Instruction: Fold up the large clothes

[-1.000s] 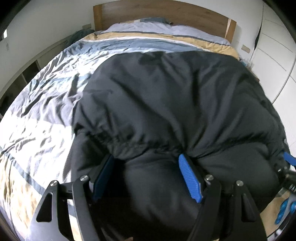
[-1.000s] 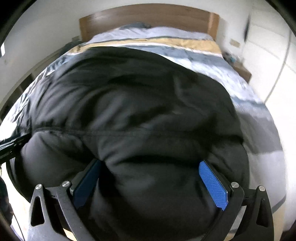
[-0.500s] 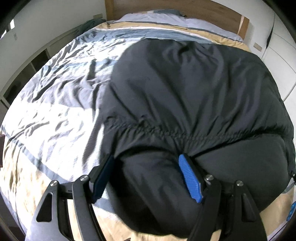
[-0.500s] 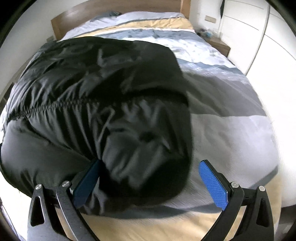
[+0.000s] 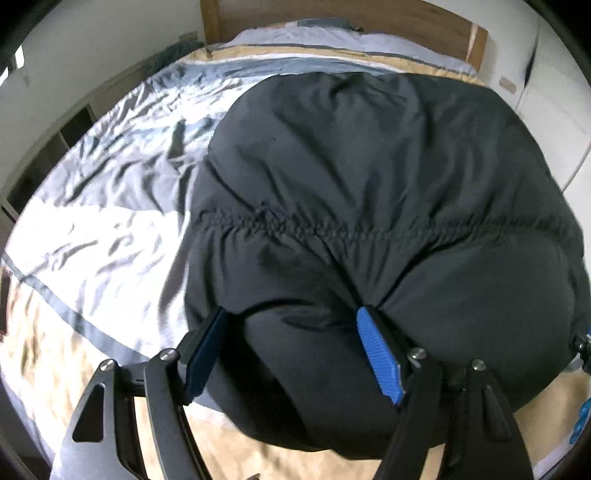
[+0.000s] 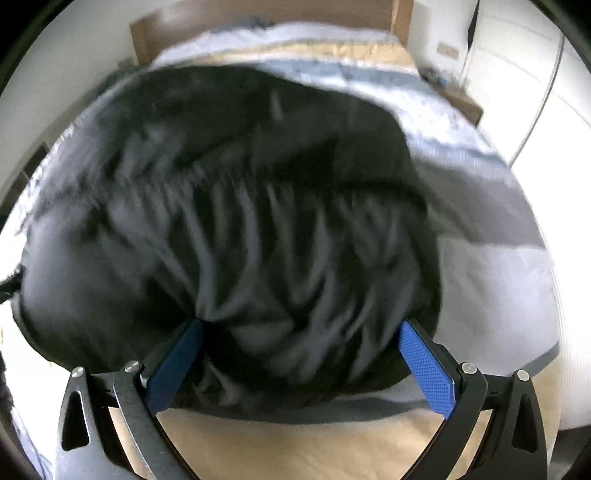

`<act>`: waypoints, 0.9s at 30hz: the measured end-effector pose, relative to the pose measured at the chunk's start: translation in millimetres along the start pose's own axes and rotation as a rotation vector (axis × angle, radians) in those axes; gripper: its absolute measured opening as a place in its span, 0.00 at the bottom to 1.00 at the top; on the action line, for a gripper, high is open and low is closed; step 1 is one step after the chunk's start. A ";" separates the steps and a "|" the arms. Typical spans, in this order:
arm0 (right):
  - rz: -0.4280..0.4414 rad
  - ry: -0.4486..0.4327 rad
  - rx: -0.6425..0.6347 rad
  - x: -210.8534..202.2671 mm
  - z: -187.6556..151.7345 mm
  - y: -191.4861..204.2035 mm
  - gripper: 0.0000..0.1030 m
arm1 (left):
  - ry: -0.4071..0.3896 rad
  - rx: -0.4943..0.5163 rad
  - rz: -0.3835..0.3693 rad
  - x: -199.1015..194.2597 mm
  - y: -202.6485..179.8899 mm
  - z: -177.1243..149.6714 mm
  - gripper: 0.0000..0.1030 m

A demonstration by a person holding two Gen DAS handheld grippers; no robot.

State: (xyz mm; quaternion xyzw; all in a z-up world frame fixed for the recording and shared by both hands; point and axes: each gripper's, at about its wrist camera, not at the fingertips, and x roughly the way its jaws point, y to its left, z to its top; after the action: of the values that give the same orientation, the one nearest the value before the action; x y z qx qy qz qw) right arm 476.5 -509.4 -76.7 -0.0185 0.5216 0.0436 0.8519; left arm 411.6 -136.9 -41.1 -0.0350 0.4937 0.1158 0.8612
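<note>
Across most of both views spreads the bed (image 5: 110,229), its rumpled duvet cover in bands of pale grey, blue-grey and tan, with a wooden headboard (image 5: 332,18) at the far end and white wardrobe doors (image 6: 524,74) along the right wall. A low open shelf unit (image 5: 55,155) runs along the left wall.

On the duvet lies the black puffer jacket (image 5: 388,177), a padded garment with a gathered stitched seam running across its width. It covers the right half of the bed in the left wrist view and reaches down to the tan band at the near edge. In the right wrist view the same jacket (image 6: 258,206) is smeared by motion blur, its near edge creased into many narrow pleats.

The left gripper (image 5: 288,350) has its blue-padded fingers (image 5: 376,354) partly parted with a thick roll of the jacket's near hem bulging between them; the fabric presses against both pads, so the hem is clamped.

The right gripper (image 6: 303,362) has its fingers (image 6: 424,365) spread wide. The jacket's near edge sits between them and touches the left pad, while the right pad stands just beside the fabric; no grip shows there.
</note>
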 end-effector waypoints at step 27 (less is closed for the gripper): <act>0.011 -0.063 0.064 -78.3 -62.5 36.9 0.99 | -0.037 0.078 -0.102 -88.9 -49.8 -57.2 0.69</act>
State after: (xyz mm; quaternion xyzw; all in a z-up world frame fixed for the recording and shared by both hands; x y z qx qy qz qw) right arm 382.3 -481.8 -34.9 0.0127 0.4957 0.0321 0.8678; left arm 331.9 -209.9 3.3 -0.0243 0.4794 0.0533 0.8757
